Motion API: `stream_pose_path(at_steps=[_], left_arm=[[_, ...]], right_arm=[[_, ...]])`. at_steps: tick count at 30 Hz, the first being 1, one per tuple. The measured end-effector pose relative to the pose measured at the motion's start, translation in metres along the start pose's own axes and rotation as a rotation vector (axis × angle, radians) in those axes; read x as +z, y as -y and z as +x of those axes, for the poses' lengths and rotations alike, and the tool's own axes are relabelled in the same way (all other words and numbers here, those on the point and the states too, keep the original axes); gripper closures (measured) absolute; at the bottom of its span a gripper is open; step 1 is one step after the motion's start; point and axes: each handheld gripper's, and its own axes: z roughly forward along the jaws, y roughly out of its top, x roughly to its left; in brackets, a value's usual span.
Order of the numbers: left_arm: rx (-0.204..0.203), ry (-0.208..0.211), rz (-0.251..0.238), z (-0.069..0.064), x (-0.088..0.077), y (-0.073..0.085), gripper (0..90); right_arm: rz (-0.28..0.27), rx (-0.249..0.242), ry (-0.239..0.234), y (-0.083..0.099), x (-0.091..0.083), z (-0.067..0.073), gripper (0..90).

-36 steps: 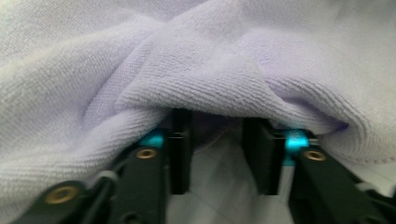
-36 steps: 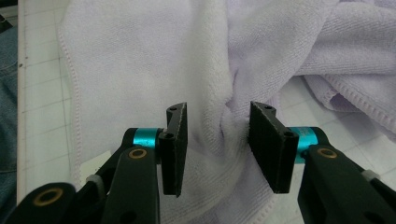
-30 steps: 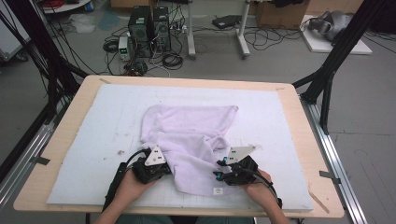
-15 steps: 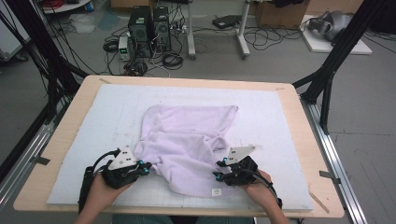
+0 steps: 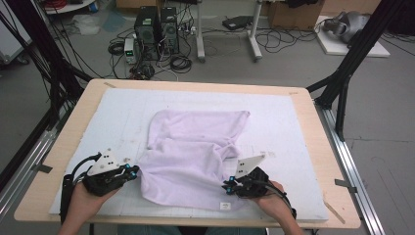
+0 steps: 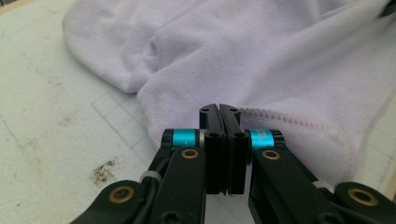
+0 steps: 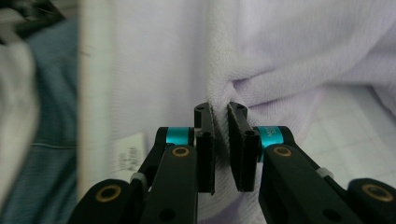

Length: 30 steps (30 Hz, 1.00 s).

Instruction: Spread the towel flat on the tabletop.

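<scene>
While the left gripper [image 5: 133, 171], clamped on the crumpled pale lilac cloth's [image 5: 195, 152] hem, has dragged it leftward, the cloth lies wider. The right gripper [image 5: 227, 185] has just been closing onto a fold.

A pale lilac cloth [image 5: 195, 152] with pink stitching along its hem lies on a white mat [image 5: 303, 147] printed with a faint grid. The worktop [image 5: 73, 127] is light wood. Both tongs, left [image 5: 132, 170] and right [image 5: 228, 185], are black with turquoise bands.

My wooden table [image 5: 313, 147], white mat [image 5: 122, 122] on top.
A lilac cloth [image 5: 191, 156] lies on the mat, bunched toward six o'clock.
</scene>
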Motion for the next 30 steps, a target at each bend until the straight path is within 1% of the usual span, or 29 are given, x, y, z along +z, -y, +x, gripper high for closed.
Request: stream_pose_path(at_steps=[1,2,3,4,5,6,7,8,10,11,13,14,17,18,20,22,23,24,25,26,28,30], left_arm=[[-0.005,0.007,0.003,0.001,0.001,0.000,87.7],[-0.012,0.016,-0.001,0.003,0.001,0.000,86.5],[-0.018,0.024,-0.001,0.003,0.002,-0.001,80.4],[-0.030,0.034,0.000,0.004,0.002,-0.002,73.3],[-0.035,0.035,-0.003,0.005,0.003,-0.005,67.4],[-0.034,0.032,-0.004,0.005,0.003,-0.006,62.9],[-0.033,0.036,-0.008,0.005,0.004,-0.007,60.2],[-0.032,0.044,-0.006,0.005,0.006,-0.009,58.6],[-0.031,0.051,-0.005,0.003,0.010,-0.010,55.6],[-0.033,0.065,0.001,0.003,0.014,-0.010,54.7],[-0.032,0.078,0.011,0.002,0.021,-0.009,53.3],[-0.030,0.088,0.029,0.002,0.027,-0.007,52.7],[-0.029,0.099,0.072,0.002,0.043,0.000,53.4],[-0.022,0.119,0.101,0.003,0.050,0.003,56.1],[-0.004,0.125,0.146,0.005,0.059,0.008,63.6],[0.001,0.134,0.138,0.006,0.062,0.010,70.2],[-0.008,0.148,0.135,0.007,0.061,0.010,74.2],[-0.005,0.150,0.137,0.007,0.060,0.011,77.7],[0.001,0.147,0.139,0.006,0.059,0.011,79.2],[0.002,0.144,0.138,0.004,0.058,0.011,80.4],[0.026,0.136,0.139,-0.001,0.053,0.011,81.3],[0.027,0.133,0.124,-0.006,0.046,0.011,81.4]], right_arm=[[-0.031,0.006,-0.034,-0.001,-0.007,0.001,78.1],[-0.044,0.010,-0.034,-0.002,-0.011,0.001,70.6],[-0.057,0.015,-0.003,-0.002,-0.017,0.000,67.4],[-0.061,0.022,0.006,-0.003,-0.020,-0.001,66.2],[-0.072,0.025,0.021,-0.002,-0.024,-0.002,65.2],[-0.081,0.036,0.044,-0.002,-0.027,-0.005,65.1],[-0.082,0.039,0.053,-0.001,-0.028,-0.007,65.3],[-0.083,0.047,0.057,0.000,-0.027,-0.009,65.4],[-0.060,0.049,0.071,0.003,-0.022,-0.011,65.9],[-0.056,0.047,0.069,0.004,-0.018,-0.012,66.0],[-0.037,0.054,0.060,0.007,-0.010,-0.013,65.8],[-0.023,0.055,0.059,0.008,-0.005,-0.013,65.7],[0.030,0.032,0.069,0.010,0.009,-0.013,66.2],[0.031,0.032,0.067,0.010,0.011,-0.013,67.3],[0.012,0.050,0.054,0.011,0.011,-0.016,69.8],[0.009,0.061,0.049,0.012,0.011,-0.018,74.8],[0.008,0.060,0.046,0.012,0.011,-0.018,78.7],[0.008,0.053,0.041,0.012,0.010,-0.018,80.7],[0.008,0.044,0.040,0.012,0.010,-0.018,81.8],[0.010,0.046,0.034,0.012,0.009,-0.017,82.8],[-0.002,0.045,0.025,0.013,0.006,-0.015,83.1],[-0.016,0.050,0.025,0.015,-0.001,-0.011,83.1]])
